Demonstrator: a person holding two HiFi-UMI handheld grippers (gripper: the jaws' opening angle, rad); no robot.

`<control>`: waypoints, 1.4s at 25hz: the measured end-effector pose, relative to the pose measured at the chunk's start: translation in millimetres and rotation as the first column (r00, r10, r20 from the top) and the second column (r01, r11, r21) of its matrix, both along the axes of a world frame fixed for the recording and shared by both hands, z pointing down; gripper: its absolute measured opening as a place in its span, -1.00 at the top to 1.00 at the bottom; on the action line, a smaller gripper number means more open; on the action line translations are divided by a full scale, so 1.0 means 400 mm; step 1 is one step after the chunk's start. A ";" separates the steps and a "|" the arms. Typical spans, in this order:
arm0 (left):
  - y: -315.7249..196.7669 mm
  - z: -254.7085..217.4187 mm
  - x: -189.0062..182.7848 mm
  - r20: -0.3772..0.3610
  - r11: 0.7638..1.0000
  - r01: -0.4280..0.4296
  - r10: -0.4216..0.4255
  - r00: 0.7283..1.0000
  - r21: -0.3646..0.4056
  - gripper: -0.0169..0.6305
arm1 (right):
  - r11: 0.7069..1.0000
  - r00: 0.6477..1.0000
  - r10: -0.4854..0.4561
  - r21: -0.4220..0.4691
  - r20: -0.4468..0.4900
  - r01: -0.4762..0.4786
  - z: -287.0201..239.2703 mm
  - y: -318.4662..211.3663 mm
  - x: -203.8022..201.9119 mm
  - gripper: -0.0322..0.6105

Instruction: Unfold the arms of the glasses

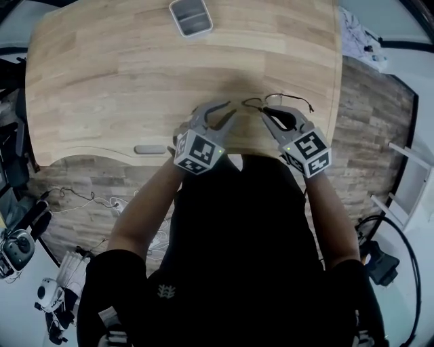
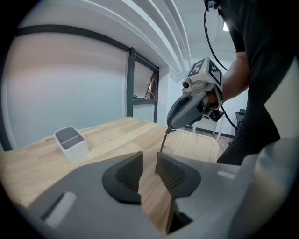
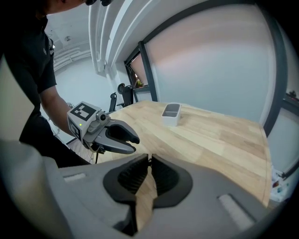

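Right gripper pinched nearly closed on thin-framed glasses right of frame centre over the table, left gripper jaws apart, empty, just left of them

I see an office-like workroom: 1 wooden desk, frosted glass partitions in dark frames, cables on the plank floor.

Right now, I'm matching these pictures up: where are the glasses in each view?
Head view: glasses centre right, at the right gripper's tips.
Left gripper view: glasses centre, hanging under the right gripper.
Right gripper view: a sliver pinched between its jaws.
Shared landmark: the white box.
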State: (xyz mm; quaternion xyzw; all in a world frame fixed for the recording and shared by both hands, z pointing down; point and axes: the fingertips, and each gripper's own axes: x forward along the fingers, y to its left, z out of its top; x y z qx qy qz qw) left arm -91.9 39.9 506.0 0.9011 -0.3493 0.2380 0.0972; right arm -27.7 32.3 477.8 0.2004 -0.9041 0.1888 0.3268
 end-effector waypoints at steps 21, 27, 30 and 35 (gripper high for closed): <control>0.059 0.003 -0.085 -0.032 0.998 0.060 -0.060 0.998 -0.009 0.63 | 0.995 0.994 -0.096 0.023 -0.047 0.097 -0.013 0.040 -0.111 0.82; 0.068 0.001 -0.101 -0.035 0.998 0.061 -0.061 0.998 -0.003 0.63 | 0.994 0.993 -0.100 0.026 -0.059 0.102 -0.011 0.053 -0.125 0.81; 0.074 -0.001 -0.108 -0.034 0.998 0.059 -0.059 0.998 -0.002 0.63 | 0.995 0.993 -0.097 0.029 -0.063 0.099 -0.011 0.056 -0.130 0.80; 0.087 0.000 -0.124 -0.031 0.998 0.056 -0.056 0.998 -0.002 0.63 | 0.994 0.992 -0.102 0.028 -0.074 0.105 -0.009 0.070 -0.142 0.79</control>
